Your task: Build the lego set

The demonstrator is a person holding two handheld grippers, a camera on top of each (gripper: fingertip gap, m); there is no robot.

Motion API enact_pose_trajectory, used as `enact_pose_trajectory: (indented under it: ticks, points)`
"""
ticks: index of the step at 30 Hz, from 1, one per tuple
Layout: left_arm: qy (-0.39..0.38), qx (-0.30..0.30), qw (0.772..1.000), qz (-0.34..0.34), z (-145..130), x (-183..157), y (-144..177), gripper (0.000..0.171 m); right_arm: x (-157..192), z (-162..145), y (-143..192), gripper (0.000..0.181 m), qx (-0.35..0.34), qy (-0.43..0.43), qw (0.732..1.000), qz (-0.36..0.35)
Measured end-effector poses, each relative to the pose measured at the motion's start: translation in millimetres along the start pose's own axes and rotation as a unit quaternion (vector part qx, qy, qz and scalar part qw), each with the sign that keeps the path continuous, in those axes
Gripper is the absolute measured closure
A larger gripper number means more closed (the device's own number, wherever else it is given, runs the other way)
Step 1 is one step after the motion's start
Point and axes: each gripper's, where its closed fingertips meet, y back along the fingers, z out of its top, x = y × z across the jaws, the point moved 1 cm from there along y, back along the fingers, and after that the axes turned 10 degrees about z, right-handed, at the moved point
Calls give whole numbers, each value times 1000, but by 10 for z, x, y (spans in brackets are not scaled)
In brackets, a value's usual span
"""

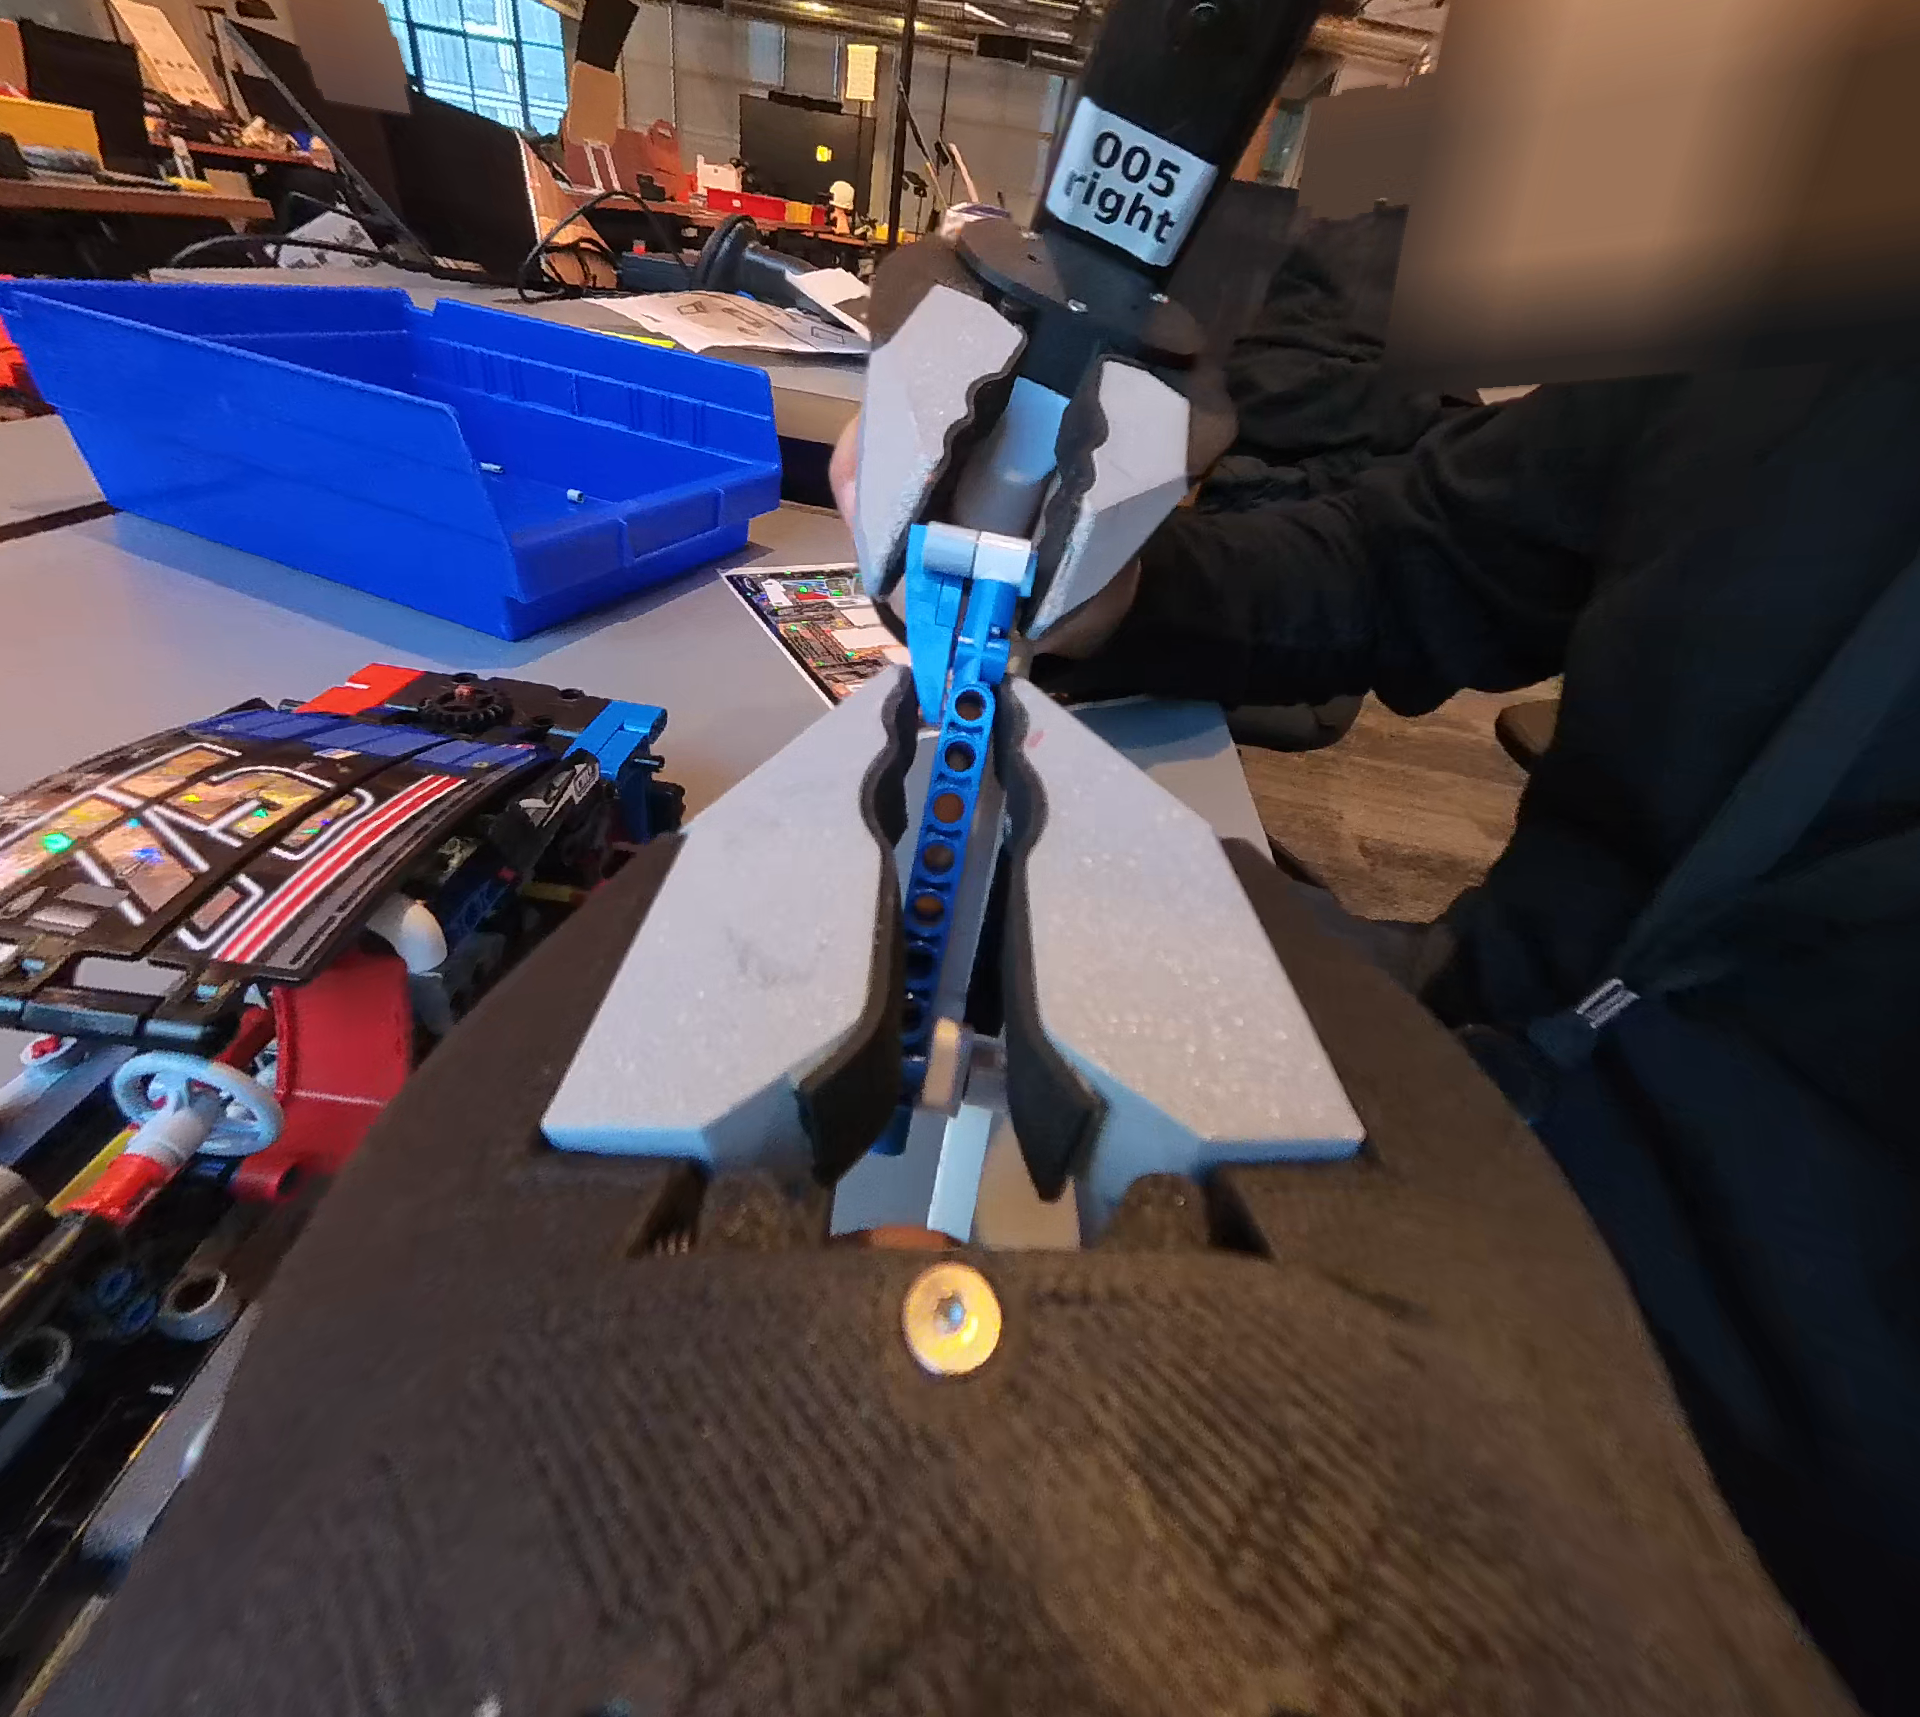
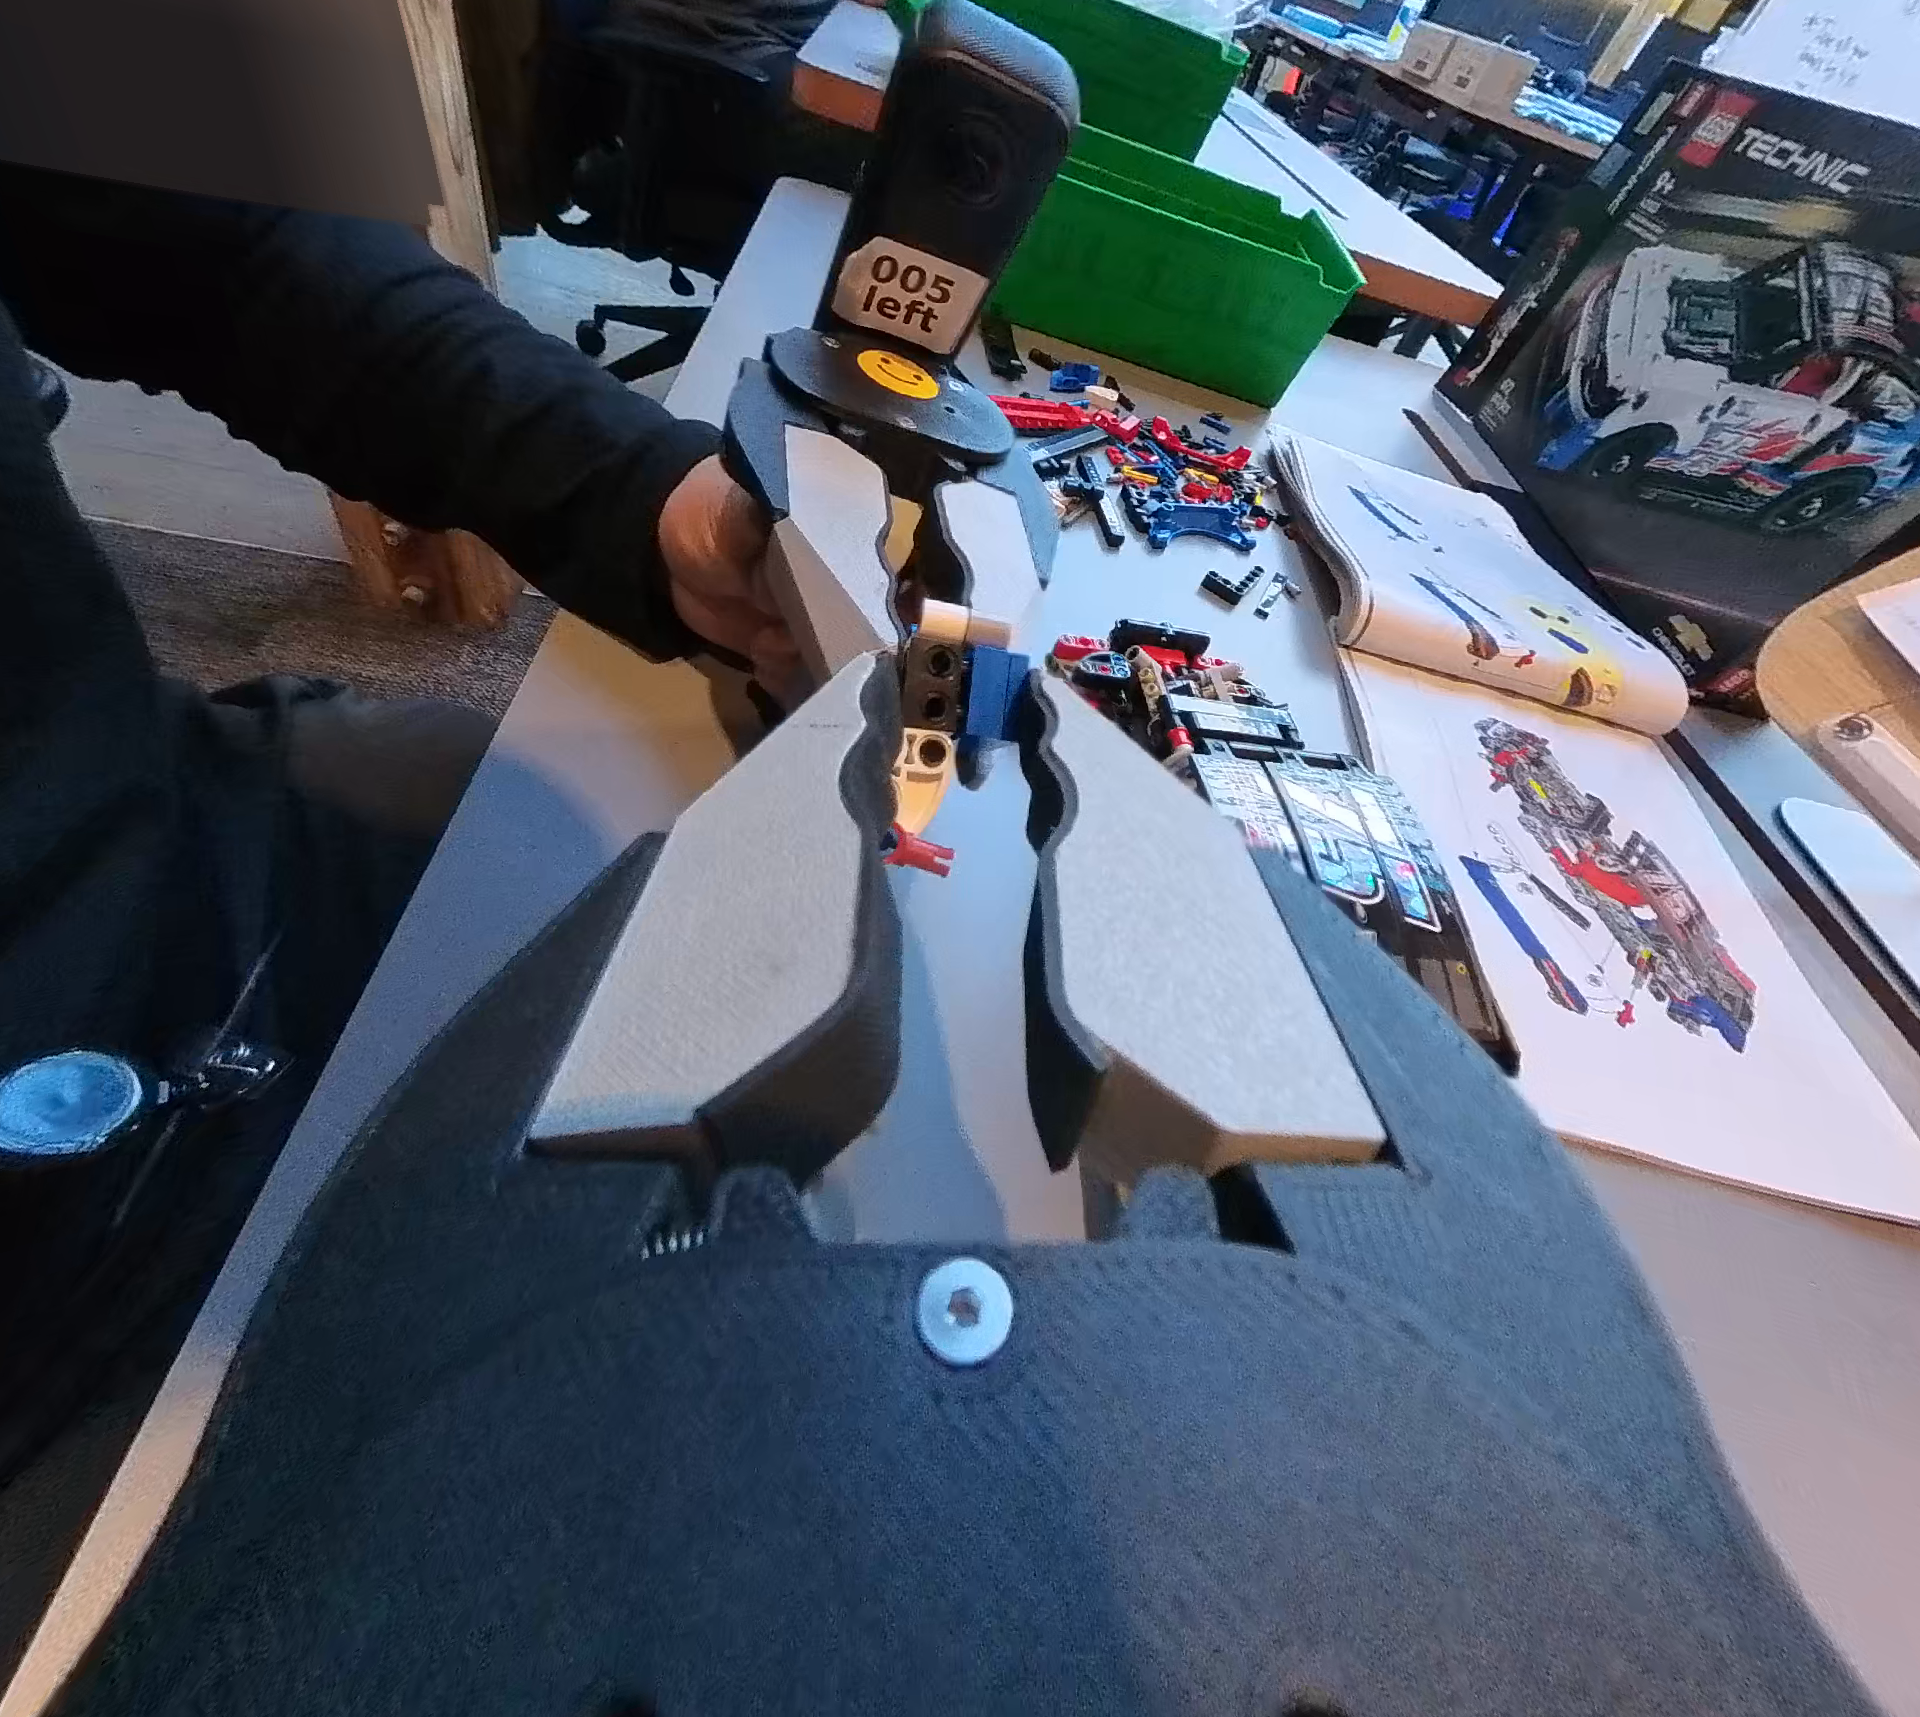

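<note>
The blue lego beam point(image 1: 940, 846), long and full of holes, is up in the air above the bench point(image 1: 156, 628), pinched between both tools. The left hand-held gripper point(image 1: 948, 711) is closed tight along the beam's length, its fingers point(image 1: 748, 898) pressing in from either side. At the far end, the right hand-held gripper point(image 1: 961, 587) meets it tip to tip and clamps the blue-and-white connector piece point(image 1: 971, 561) at the beam's top. From the right wrist view, the right hand-held gripper point(image 2: 961, 706) has its fingers narrowed onto the small cluster point(image 2: 951, 691) of dark, blue and white parts, with the left hand-held gripper point(image 2: 925, 618) directly opposite. Down on the bench sits the part-built car point(image 1: 260, 836) beside a blue bin point(image 1: 395, 441); loose pieces point(image 2: 1153, 472), green bins point(image 2: 1164, 265), the open instruction booklet point(image 2: 1455, 587) and the set's box point(image 2: 1714, 317) lie further off.
</note>
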Motion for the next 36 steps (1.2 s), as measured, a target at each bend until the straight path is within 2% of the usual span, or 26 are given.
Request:
enact_pose_trajectory:
  ticks: [6,9,13,17,18,19,25,28,33,36]
  points:
    - [9,-2,1000,-3,9,10,3,160,-26,15,-14,161,22,-32,999,3]
    - [9,37,999,10,-79,47,-20,158,-29,-72,-22,161,72,-30,997,2]
    - [-22,54,998,40,-94,61,-31,156,-22,-108,3,161,99,-51,994,14]
    - [-59,150,983,86,-295,164,28,149,-53,-92,69,161,112,-51,992,-5]
    - [-64,166,980,88,-343,151,49,156,-56,-92,84,161,111,-53,992,-6]
    - [-67,170,980,82,-365,111,60,162,-43,-100,90,161,112,-55,992,-2]
    - [-106,211,970,64,-388,1,56,166,75,-69,99,161,132,-37,990,37]
    - [-88,228,969,44,-392,5,46,166,64,-51,77,161,134,-29,990,28]
    - [-113,244,962,32,-405,-50,39,167,109,-67,90,162,123,-89,984,90]
    - [-116,243,963,29,-412,-59,27,167,100,-78,98,162,125,-107,981,104]
